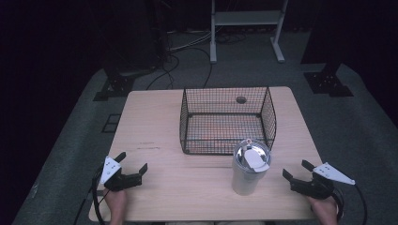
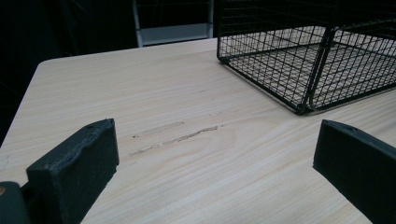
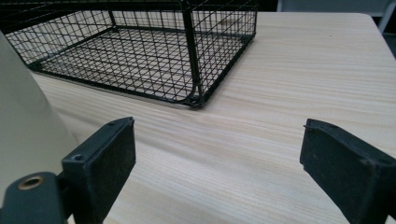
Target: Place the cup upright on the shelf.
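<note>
Tumbler [image 1: 251,167] upright on desk [image 1: 155,122], outside wire basket [image 1: 228,120]; left tool [image 1: 133,169] and right tool [image 1: 295,171] wide, empty. Work unstarted.

The pale, matt wood-grain table [image 1: 187,183] bears a few rough scuffs. On it stand a black wire-mesh basket [image 1: 227,140] of thin metal and a smooth steel tumbler [image 1: 246,180] with a glossy clear plastic lid [image 1: 253,157]. The black gripper pads [image 3: 114,154] look matt and grainy.

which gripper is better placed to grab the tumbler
Right. The right gripper is open and sits just beside the tumbler, which fills the near edge of its own view. The left gripper, also open, is farther off across the table.
</note>
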`<action>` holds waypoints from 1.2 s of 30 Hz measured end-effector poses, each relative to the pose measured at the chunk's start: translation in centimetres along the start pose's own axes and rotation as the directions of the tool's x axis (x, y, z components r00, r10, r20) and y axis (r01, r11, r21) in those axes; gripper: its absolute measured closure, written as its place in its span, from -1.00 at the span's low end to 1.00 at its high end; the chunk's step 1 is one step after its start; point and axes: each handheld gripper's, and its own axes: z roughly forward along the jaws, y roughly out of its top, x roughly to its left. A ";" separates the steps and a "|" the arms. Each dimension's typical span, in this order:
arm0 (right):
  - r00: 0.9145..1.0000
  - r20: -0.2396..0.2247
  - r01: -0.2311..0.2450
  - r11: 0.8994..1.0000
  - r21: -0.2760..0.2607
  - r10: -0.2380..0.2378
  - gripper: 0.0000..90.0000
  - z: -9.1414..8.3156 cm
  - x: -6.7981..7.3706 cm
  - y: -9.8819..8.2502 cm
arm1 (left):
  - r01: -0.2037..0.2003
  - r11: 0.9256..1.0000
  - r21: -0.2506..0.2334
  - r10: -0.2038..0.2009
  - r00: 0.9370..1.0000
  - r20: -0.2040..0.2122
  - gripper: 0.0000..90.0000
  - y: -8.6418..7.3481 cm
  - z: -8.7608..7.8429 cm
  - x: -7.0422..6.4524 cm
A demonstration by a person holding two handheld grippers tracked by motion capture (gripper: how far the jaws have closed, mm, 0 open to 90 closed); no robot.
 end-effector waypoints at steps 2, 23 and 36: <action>1.000 -0.008 0.008 1.000 0.002 -0.008 -0.78 0.0 0.1 0.0 | 0.000 1.000 0.000 0.000 1.000 0.000 -1.00 0.0 0.0 0.0; 0.971 -0.219 0.098 0.995 -0.005 -0.097 -0.78 -2.6 4.7 0.7 | -0.014 1.000 0.000 0.014 1.000 0.003 -1.00 0.0 0.0 -0.2; 0.932 -0.294 0.214 0.977 -0.021 -0.210 -0.92 -1.3 10.1 1.7 | -0.016 1.000 -0.002 0.016 1.000 0.003 -1.00 -0.1 -0.1 -0.2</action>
